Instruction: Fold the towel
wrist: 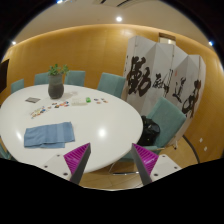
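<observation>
Blue towel (48,134) lying flat at lower left of the frame, on the near edge of the round white table (95,115), apparently spread in a rough rectangle with a few creases; laid near the rim, probably for easy reach. Not yet touched: fold not begun, judging by the flat lay.

Gripper (112,160) at bottom centre, held high and back from the table, fingers apart, nothing between them; magenta pads (78,157) facing inward. Towel off to the left of the left finger, not between the two. Likely an approach pose, wide stance kept ready for pinching a cloth edge.

Further out on the table: potted plant (56,80) at upper left, a few small flat items (38,106) beside it, too small to identify. Teal chairs (112,83) ringed around the table, one more (168,122) at right. Behind, at upper right, folding screen (165,82) with large black calligraphy, against a curved orange wall (70,50).

Next move, as a guess: swing left and down toward a towel corner.
</observation>
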{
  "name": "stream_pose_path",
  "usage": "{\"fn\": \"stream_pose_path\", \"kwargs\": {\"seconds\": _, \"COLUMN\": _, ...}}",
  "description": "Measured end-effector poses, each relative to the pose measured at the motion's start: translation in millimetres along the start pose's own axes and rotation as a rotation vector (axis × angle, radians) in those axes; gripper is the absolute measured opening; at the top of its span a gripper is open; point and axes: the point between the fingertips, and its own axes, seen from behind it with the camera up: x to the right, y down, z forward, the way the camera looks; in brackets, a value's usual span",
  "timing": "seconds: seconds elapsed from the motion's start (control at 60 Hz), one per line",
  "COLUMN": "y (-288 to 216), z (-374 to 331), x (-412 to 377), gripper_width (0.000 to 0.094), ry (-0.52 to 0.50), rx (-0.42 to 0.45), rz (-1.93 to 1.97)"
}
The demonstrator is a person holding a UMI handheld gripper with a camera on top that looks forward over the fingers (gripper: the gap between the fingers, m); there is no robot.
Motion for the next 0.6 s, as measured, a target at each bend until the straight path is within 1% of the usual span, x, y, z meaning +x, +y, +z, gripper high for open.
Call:
{"fn": "stream_pose_path", "kwargs": {"seconds": 0.15, "y": 21, "z": -6, "x": -21, "gripper_width": 0.0870, "ry": 0.012, "rx": -0.042, "rz": -0.007}}
{"fn": "stream_pose_path", "kwargs": {"seconds": 0.267, "y": 53, "z": -14, "x": -62, "gripper_width": 0.0863, "ry": -0.021, "rx": -0.095, "rz": -0.043}}
{"fn": "stream_pose_path", "kwargs": {"seconds": 0.367, "y": 82, "z": -36, "x": -128, "gripper_width": 0.0872, "ry": -0.091, "rx": -0.136, "rz": -0.055}}
{"fn": "stream_pose_path", "kwargs": {"seconds": 0.467, "y": 106, "z": -49, "x": -216, "gripper_width": 0.0876, "ry": -0.192, "rx": -0.165, "rz": -0.093}}
{"fn": "stream_pose_path", "kwargs": {"seconds": 0.533, "y": 107, "z": -51, "x": -280, "gripper_width": 0.0871, "ry": -0.261, "rx": -0.149, "rz": -0.117}}
{"fn": "stream_pose_path", "kwargs": {"seconds": 0.6, "y": 106, "z": -46, "x": -345, "gripper_width": 0.0870, "ry": -0.331, "rx": -0.150, "rz": -0.131}}
